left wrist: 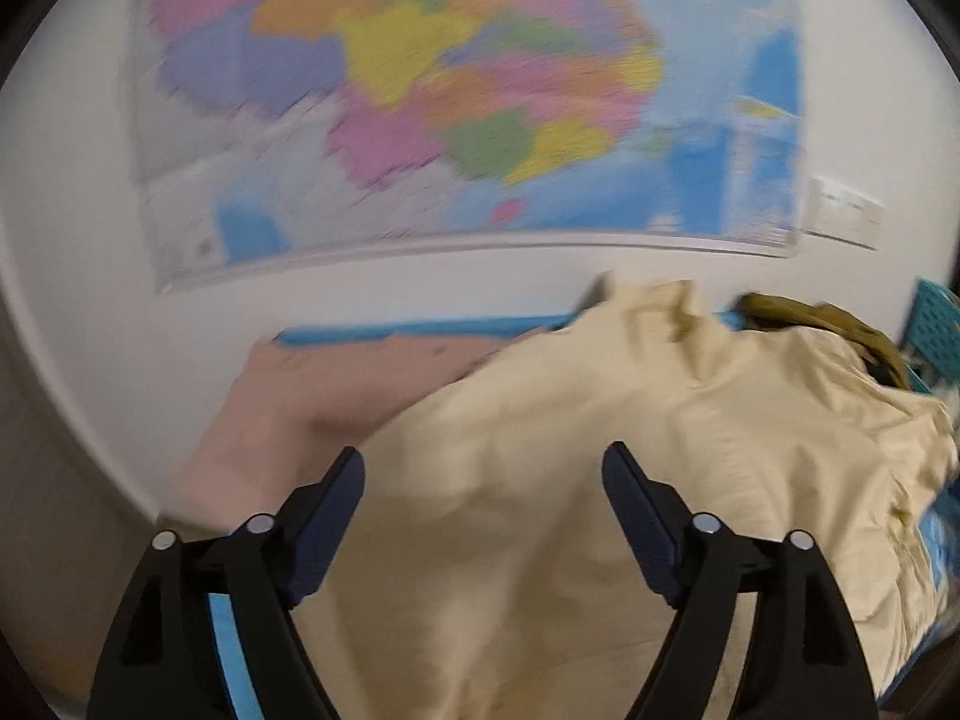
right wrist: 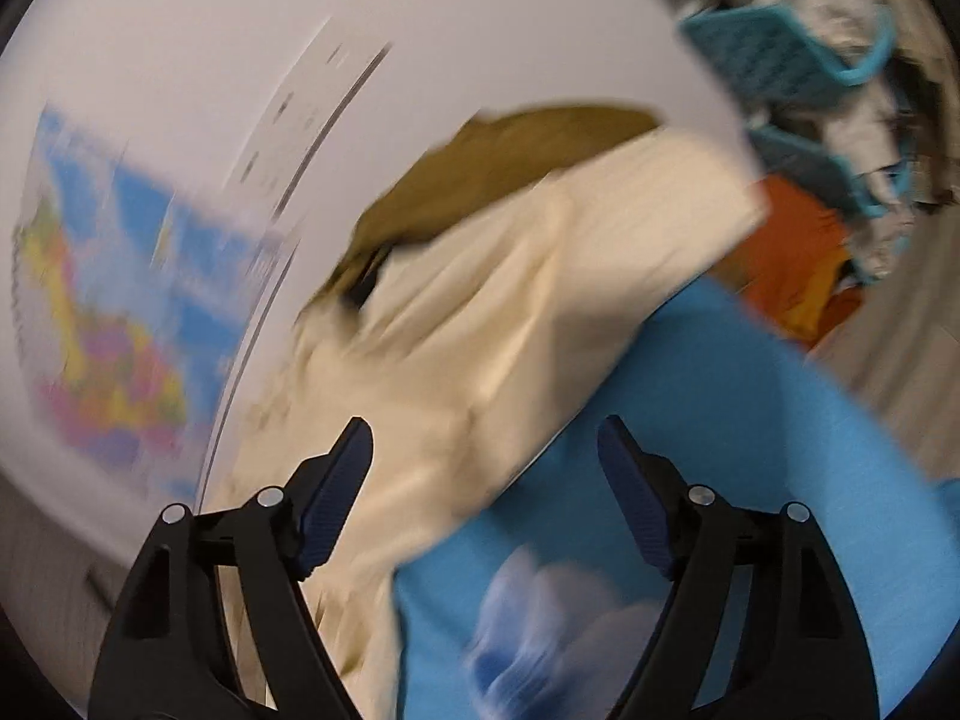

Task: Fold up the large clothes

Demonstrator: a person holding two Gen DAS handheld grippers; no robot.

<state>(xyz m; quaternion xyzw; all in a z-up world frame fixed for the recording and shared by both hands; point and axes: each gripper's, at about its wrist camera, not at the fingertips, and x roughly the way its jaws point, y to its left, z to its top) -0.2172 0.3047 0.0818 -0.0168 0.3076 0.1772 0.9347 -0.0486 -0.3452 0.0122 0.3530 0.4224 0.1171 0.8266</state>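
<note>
A large cream garment [left wrist: 600, 450] lies crumpled on the blue bed sheet [left wrist: 420, 327], with an olive-brown part [left wrist: 822, 318] at its far right end. My left gripper [left wrist: 483, 462] hovers over the cloth, jaws wide open, nothing between the pads. In the right wrist view the same cream garment [right wrist: 480, 312] stretches away with the olive part [right wrist: 516, 168] at its far end. My right gripper [right wrist: 483, 438] is open above the garment's edge and the blue sheet [right wrist: 690, 420], holding nothing. Both views are blurred by motion.
A pink cloth [left wrist: 312, 396] lies left of the cream garment. A colourful map [left wrist: 450, 90] hangs on the white wall behind. Teal laundry baskets [right wrist: 780, 60] with clothes stand at the far right, beside an orange garment [right wrist: 792, 252].
</note>
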